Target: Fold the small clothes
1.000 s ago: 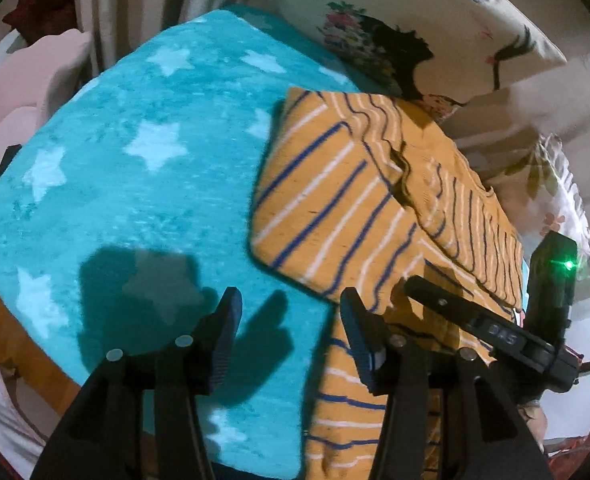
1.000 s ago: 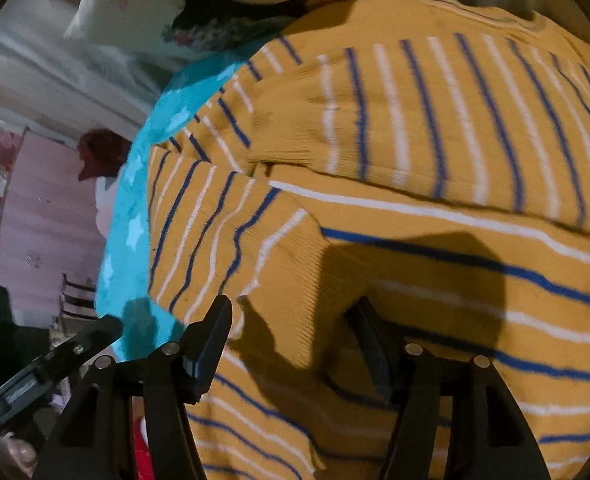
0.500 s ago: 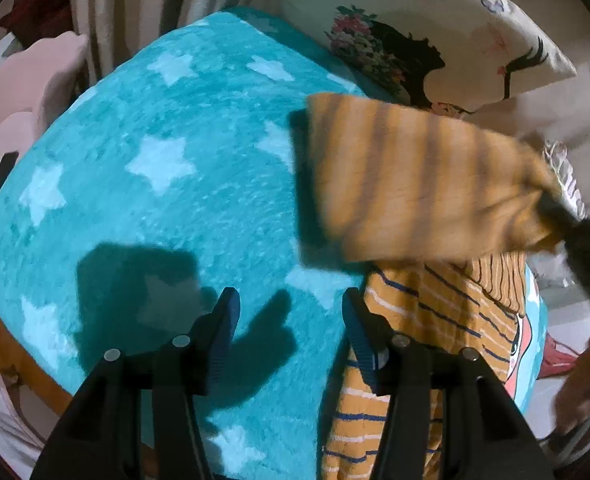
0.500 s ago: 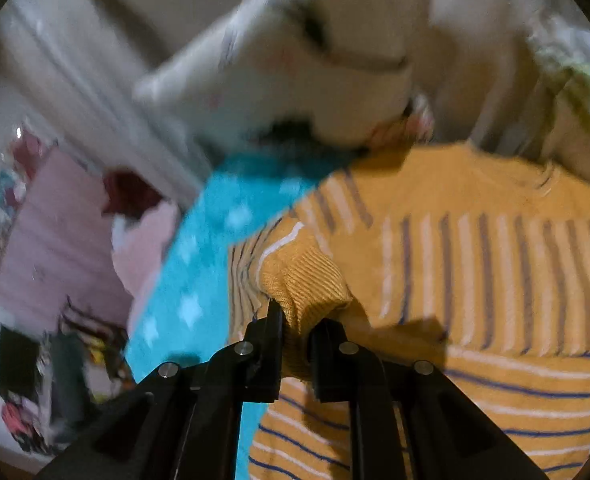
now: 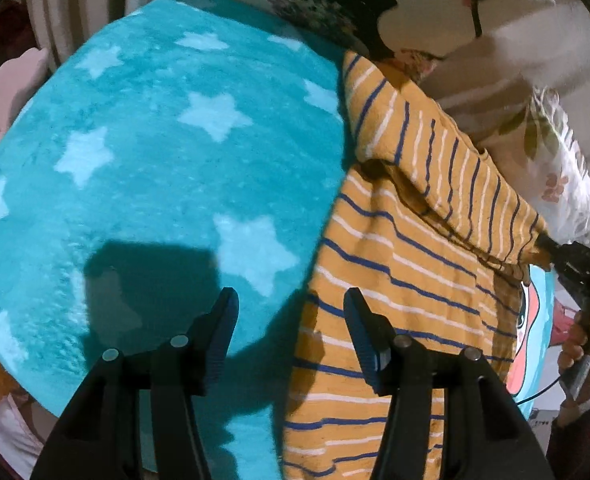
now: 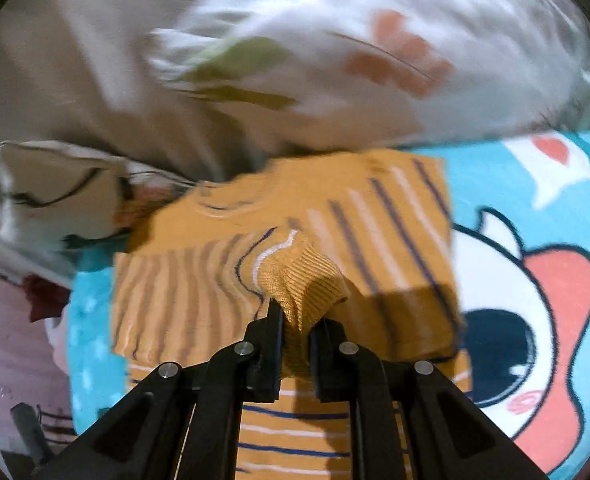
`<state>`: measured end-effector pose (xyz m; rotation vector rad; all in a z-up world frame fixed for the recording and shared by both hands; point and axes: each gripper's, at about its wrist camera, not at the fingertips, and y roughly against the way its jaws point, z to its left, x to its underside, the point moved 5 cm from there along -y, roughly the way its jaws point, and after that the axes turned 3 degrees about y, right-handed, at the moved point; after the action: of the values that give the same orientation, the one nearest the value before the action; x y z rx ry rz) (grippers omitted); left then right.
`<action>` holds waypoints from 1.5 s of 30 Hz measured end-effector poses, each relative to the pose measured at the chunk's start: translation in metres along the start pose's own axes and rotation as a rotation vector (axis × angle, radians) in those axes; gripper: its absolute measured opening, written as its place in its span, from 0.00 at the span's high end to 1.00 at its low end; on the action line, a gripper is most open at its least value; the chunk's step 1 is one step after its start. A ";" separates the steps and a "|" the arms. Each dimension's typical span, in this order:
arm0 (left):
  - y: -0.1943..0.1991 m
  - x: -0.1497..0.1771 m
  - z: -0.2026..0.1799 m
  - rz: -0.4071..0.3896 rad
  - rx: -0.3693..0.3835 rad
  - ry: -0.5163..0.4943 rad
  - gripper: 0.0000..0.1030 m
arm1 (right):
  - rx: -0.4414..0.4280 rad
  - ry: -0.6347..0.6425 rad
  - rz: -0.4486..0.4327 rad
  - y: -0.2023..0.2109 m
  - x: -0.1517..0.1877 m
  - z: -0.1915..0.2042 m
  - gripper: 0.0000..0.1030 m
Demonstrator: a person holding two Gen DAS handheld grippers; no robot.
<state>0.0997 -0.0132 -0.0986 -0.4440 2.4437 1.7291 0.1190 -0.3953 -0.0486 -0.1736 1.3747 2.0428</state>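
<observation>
A: Left wrist view, item one?
B: Left claw [image 5: 291, 330], jaws wide apart, nothing between them. It hangs over the teal star blanket [image 5: 147, 168]; its right finger overlaps the left edge of the striped sweater [image 5: 399, 280].

A: The sweater's place?
B: Orange knit with blue and white stripes, lying on the blanket's right side, below the printed pillow [image 5: 375, 4]. One sleeve is drawn across the body toward the right, its cuff end pinched in the right claw [image 5: 551, 250] at the frame's right edge, with the person's hand [image 5: 583, 344] below it.

A: Right wrist view?
B: Right claw [image 6: 297, 320], jaws nearly closed on the ribbed cuff [image 6: 303, 280] of the sweater [image 6: 395, 232]. The cuff bunches up just beyond the fingertips; the sweater body spreads flat behind and beneath it.

A: Surroundings?
B: Cartoon-print blanket [image 6: 535, 280] right of the sweater; floral pillow [image 6: 375, 52] beyond it, blurred.
</observation>
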 end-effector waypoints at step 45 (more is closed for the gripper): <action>-0.040 0.068 -0.108 -0.046 -0.232 -0.184 0.34 | -0.208 0.027 0.111 0.026 0.041 -0.082 0.55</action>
<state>0.0548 -0.1385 -0.1155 -0.3423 2.1025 1.9481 0.0524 -0.4537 -0.0830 -0.2195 1.2097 2.2825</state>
